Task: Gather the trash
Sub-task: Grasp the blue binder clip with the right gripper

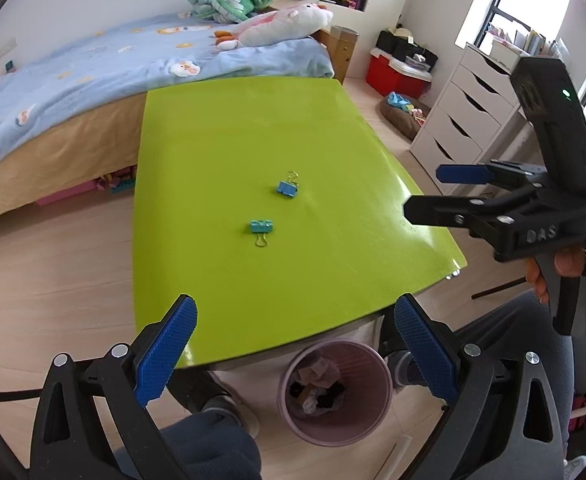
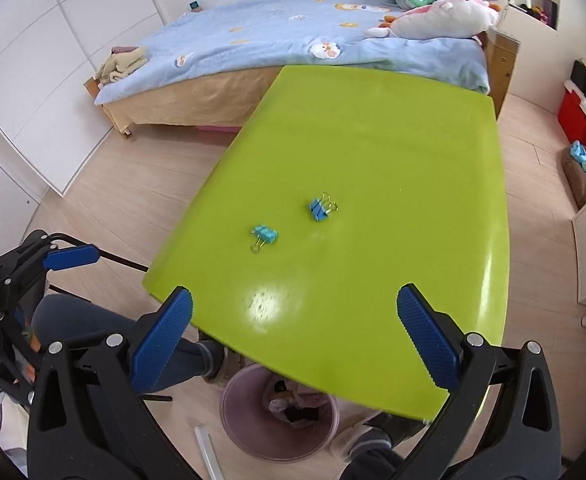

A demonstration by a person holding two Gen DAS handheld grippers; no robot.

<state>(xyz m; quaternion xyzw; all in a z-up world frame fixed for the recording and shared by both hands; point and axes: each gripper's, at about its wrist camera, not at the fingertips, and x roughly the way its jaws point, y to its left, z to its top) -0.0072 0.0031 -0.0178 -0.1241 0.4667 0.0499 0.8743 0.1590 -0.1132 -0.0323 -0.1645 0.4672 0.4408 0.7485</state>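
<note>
A pink waste bin [image 1: 335,394] holding crumpled trash stands on the floor under the near edge of the green table [image 1: 221,140]; it also shows in the right wrist view [image 2: 279,416]. Two blue binder clips lie mid-table: one nearer [image 1: 261,227] [image 2: 264,234], one farther [image 1: 287,187] [image 2: 319,208]. My left gripper [image 1: 293,344] is open and empty, held above the table's near edge and the bin. My right gripper [image 2: 295,332] is open and empty above the near edge; it also shows in the left wrist view [image 1: 421,190] off the table's right side.
A bed [image 1: 93,80] with a blue quilt and plush toys stands behind the table. White drawers [image 1: 465,120] and a red box [image 1: 397,72] stand at the right. The person's legs and shoes [image 2: 221,364] are under the near edge beside the bin.
</note>
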